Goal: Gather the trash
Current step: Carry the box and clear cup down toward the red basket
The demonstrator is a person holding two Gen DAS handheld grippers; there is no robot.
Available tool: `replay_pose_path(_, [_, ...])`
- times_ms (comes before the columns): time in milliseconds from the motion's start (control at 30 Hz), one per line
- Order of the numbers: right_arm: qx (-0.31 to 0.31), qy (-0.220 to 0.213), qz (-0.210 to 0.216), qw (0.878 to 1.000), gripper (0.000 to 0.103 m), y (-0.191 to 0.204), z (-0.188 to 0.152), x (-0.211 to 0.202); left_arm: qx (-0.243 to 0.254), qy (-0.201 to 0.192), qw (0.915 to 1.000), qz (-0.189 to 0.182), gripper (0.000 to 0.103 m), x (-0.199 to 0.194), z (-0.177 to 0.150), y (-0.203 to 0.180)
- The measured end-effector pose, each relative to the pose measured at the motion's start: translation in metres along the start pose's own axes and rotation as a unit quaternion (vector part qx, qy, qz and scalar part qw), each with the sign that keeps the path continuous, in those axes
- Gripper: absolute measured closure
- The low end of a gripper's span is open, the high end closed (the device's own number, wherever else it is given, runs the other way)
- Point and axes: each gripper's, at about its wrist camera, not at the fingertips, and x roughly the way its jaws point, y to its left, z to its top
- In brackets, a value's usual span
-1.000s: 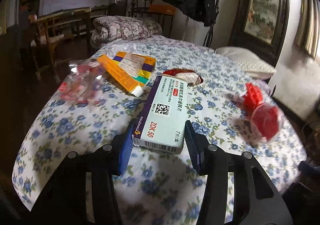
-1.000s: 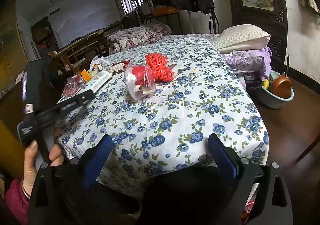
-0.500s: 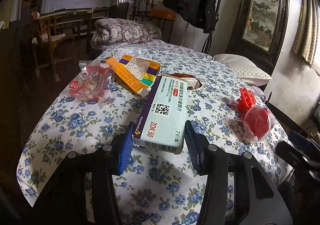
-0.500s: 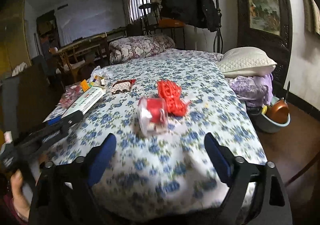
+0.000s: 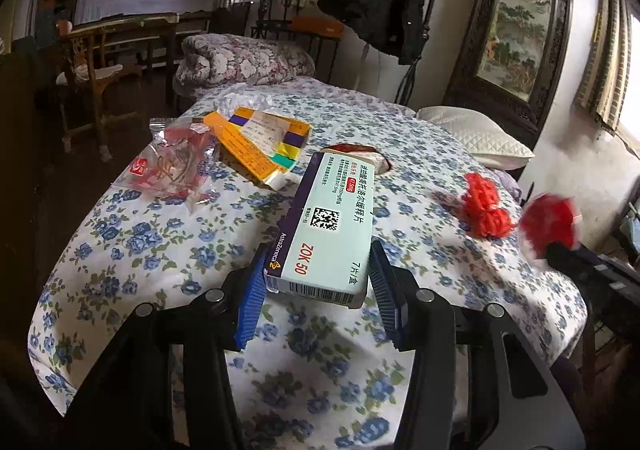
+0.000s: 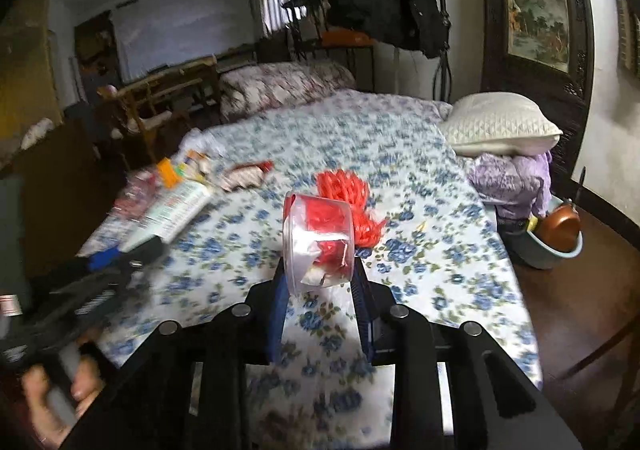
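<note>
Left gripper (image 5: 316,282): jaws clamp medicine box (image 5: 328,226). Right gripper (image 6: 320,286): jaws closing around clear plastic cup (image 6: 318,244) above bed (image 6: 420,270).

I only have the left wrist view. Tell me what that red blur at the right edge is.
Observer: A clear plastic cup with red scraps inside. It sits between the fingers of the right hand-held gripper, whose jaws are closing on it.
Operator: Report what is on the floor past the far side of the bed.
Observer: A blue-grey basin with a copper-brown pot in it.
Operator: Say what is behind the left hand-held gripper.
Observer: A bare hand grips the handle of the left hand-held gripper, which carries the medicine box.
</note>
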Motion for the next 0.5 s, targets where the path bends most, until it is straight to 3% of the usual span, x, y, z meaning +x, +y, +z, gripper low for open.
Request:
replay_pose_path(233, [0.005, -0.005, -0.027, 1.0, 0.073, -0.045, -0.019, -0.064, 0.029, 0.0, 0.9989, -0.037, 0.054, -0.02, -0.008, -0.029])
replay_pose_path(500, [0.055, 0.011, -0.071, 0.996, 0.073, -0.116, -0.056, -0.108, 0.062, 0.002, 0.9914, -0.115, 0.054, -0.053, -0.012, -0.095])
